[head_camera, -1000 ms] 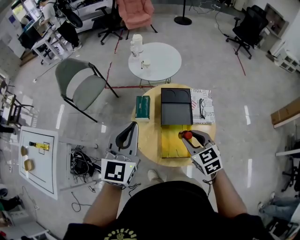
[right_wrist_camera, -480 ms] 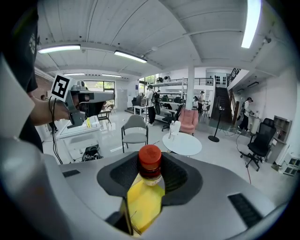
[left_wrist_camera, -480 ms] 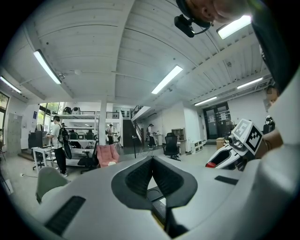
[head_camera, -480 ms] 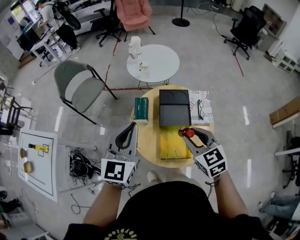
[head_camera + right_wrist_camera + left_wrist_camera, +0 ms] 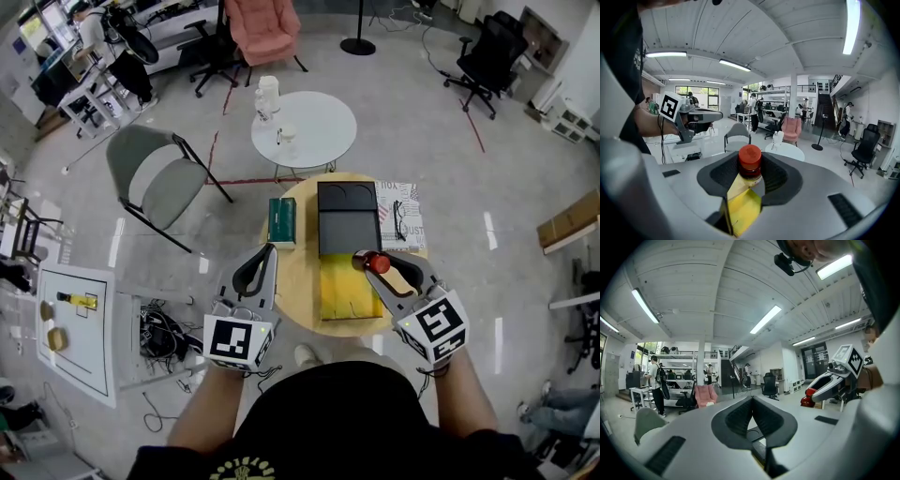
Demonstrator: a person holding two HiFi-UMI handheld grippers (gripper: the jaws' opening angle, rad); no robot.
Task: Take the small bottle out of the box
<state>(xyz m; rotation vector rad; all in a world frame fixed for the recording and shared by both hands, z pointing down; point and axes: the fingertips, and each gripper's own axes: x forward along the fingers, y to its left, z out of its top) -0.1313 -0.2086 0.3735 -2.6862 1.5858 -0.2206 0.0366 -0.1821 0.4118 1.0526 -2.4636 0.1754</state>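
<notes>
Round wooden table on grey floor; right claw grasps small bottle; left claw clenched.

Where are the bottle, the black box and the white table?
bottle [image 5: 750, 157]: right gripper view, on its red cap.
black box [image 5: 348, 228]: head view, middle of its top.
white table [image 5: 323, 122]: head view, bare part of its top.

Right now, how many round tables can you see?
2: the wooden table under the yellow box, and the white table just beyond it. Others may be hidden.
</notes>
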